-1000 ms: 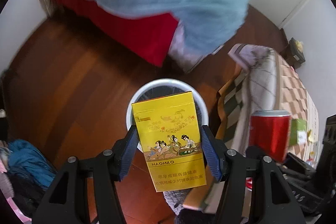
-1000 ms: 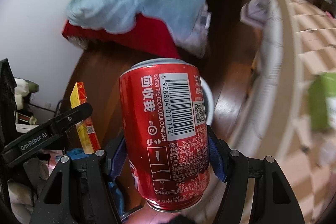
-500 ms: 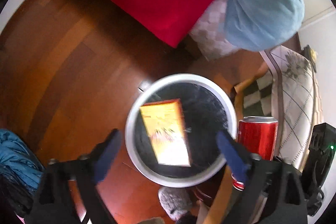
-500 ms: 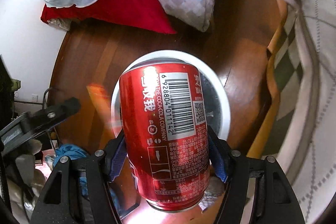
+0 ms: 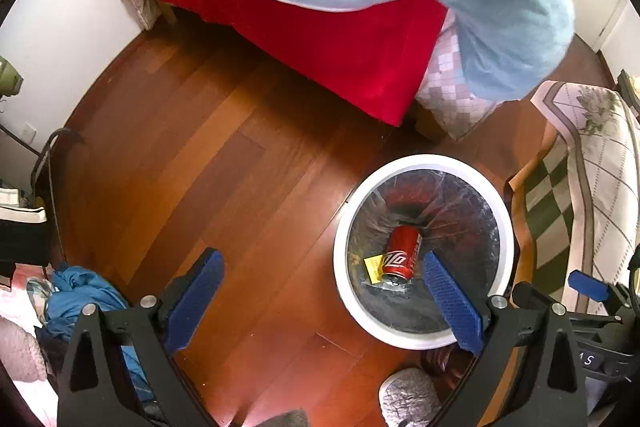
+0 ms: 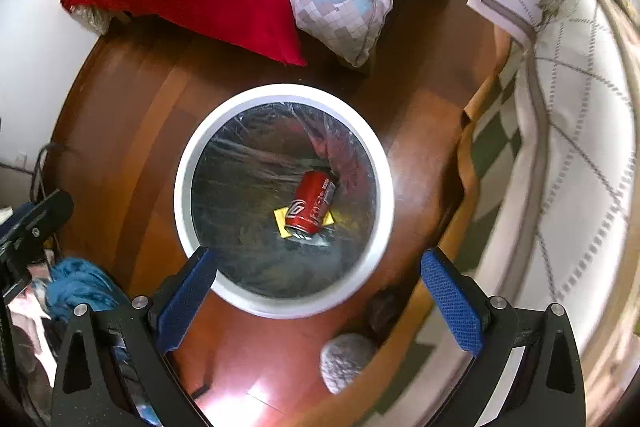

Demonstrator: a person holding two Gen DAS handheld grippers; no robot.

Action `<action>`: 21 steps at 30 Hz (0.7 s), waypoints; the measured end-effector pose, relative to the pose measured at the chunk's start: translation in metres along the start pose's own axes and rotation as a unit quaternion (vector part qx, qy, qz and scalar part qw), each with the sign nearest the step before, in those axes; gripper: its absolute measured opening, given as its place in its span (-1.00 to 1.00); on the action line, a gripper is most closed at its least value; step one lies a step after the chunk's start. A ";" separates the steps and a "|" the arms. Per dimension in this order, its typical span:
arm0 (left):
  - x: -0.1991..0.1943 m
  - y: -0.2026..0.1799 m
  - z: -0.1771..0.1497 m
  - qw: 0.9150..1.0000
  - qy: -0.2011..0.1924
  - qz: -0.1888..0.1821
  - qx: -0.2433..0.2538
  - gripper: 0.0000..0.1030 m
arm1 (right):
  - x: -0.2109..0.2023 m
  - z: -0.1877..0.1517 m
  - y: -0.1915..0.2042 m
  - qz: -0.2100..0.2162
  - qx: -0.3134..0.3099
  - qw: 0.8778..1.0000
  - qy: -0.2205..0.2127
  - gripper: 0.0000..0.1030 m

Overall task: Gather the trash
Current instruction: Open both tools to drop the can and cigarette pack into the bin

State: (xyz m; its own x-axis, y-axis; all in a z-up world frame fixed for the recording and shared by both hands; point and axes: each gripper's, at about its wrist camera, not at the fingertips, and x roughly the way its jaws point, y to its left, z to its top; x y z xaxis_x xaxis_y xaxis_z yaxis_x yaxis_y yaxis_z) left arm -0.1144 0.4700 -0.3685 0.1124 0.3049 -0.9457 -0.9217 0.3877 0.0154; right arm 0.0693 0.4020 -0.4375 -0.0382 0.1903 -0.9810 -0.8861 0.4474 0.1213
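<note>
Can [image 6: 313,201] atop yellow pack [image 6: 283,221] in bin [image 6: 182,183]; pack half-hidden leftward.

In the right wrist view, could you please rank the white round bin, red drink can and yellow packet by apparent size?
1. White round bin
2. Red drink can, lying inside the bin
3. Yellow packet, though the can covers most of it, so its true extent is unsure

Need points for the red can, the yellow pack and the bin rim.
red can [image 6: 313,201], right wrist view, middle of its side.
yellow pack [image 5: 373,267], left wrist view, corner showing beside the can.
bin rim [image 6: 182,187], right wrist view, left arc of the white ring.
</note>
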 end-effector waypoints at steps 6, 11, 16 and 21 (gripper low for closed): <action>-0.040 -0.001 -0.020 1.000 -0.024 0.002 0.008 0.97 | -0.045 -0.026 0.004 -0.016 -0.020 0.999 -0.029 1.00; -0.081 0.001 -0.030 0.999 -0.043 -0.010 0.003 0.97 | -0.089 -0.046 0.008 0.001 -0.030 0.998 -0.052 1.00; -0.136 -0.001 -0.041 0.997 -0.080 -0.011 0.007 0.97 | -0.153 -0.074 0.004 0.026 -0.032 0.995 -0.095 1.00; -0.192 -0.007 -0.057 0.993 -0.120 -0.002 0.015 0.97 | -0.211 -0.101 -0.009 0.050 -0.020 0.989 -0.140 1.00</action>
State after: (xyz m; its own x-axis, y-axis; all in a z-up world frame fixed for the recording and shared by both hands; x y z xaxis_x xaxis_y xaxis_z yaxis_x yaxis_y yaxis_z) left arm -0.1509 0.3591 -0.2053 0.2041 0.4997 -0.8418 -0.9103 0.4133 0.0246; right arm 0.0393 0.2699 -0.2473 -0.0022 0.4694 -0.8830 -0.9022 0.3799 0.2042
